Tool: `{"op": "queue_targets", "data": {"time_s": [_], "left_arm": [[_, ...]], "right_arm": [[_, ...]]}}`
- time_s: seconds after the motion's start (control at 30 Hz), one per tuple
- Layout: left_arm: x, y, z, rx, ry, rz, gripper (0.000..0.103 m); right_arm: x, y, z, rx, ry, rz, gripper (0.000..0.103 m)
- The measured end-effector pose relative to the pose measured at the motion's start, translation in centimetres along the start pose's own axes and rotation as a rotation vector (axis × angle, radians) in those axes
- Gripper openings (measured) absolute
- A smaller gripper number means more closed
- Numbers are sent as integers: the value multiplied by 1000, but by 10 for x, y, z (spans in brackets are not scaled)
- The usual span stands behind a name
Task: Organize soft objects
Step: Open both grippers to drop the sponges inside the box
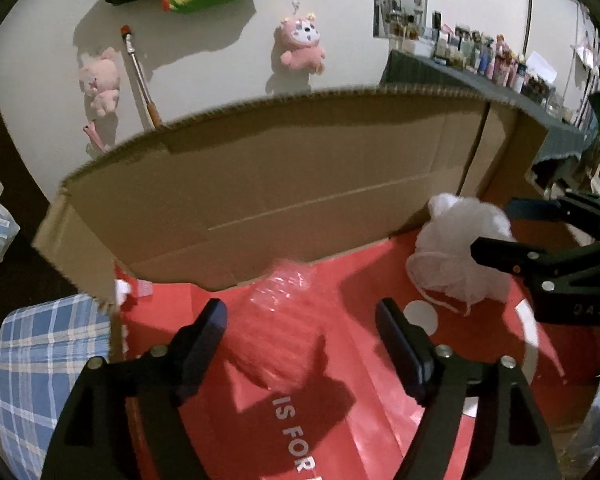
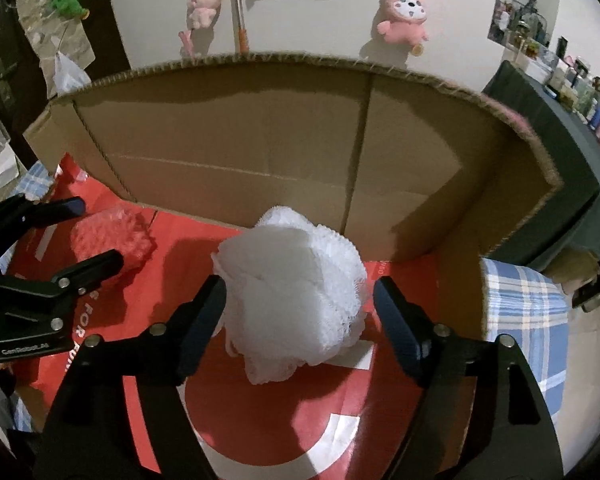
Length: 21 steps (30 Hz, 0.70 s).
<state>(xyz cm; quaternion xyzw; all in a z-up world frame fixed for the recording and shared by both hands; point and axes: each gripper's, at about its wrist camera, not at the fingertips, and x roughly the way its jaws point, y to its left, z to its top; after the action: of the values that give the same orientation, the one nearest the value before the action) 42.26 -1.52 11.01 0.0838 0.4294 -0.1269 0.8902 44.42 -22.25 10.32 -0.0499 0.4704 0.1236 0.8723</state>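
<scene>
In the box (image 2: 228, 152): left claw (image 1: 300, 344) wide open w/ red puff (image 1: 284, 332) between jaws, right claw (image 2: 298, 312) open around white puff (image 2: 296, 296), no grip.

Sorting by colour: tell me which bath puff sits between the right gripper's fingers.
The white puff, between the open right gripper fingers. The pink puff lies to its left, before the left gripper.
</scene>
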Motion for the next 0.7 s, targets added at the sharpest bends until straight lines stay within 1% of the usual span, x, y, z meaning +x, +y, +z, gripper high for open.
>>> {"op": "queue_targets", "data": {"time_s": [0.1,0.17,0.23,0.4,0.47,0.6,0.7], "left_arm": [[-16,4,0,-28,-31,-6,85],[-29,5,-1,-45,-51,-3,89],[-43,4,-3,-55,-72,-3,90],[-82,0,-10,-63,-130,10,95],[-101,-1,-16,-74,-158,12,99],[-143,-5,-33,-93,-221,0,102],[-170,-11,-47,-97,-270,-7,103]], "right_arm": [[-14,-1,1,8,-24,0,77],[-26,-1,0,11,-48,-7,82],[-39,0,0,15,-69,-11,86],[-80,10,-6,9,-121,-22,86],[-98,16,-11,2,-145,-27,86],[-140,27,-28,-15,-197,-30,86],[-168,34,-43,-20,-237,-30,91]]}}
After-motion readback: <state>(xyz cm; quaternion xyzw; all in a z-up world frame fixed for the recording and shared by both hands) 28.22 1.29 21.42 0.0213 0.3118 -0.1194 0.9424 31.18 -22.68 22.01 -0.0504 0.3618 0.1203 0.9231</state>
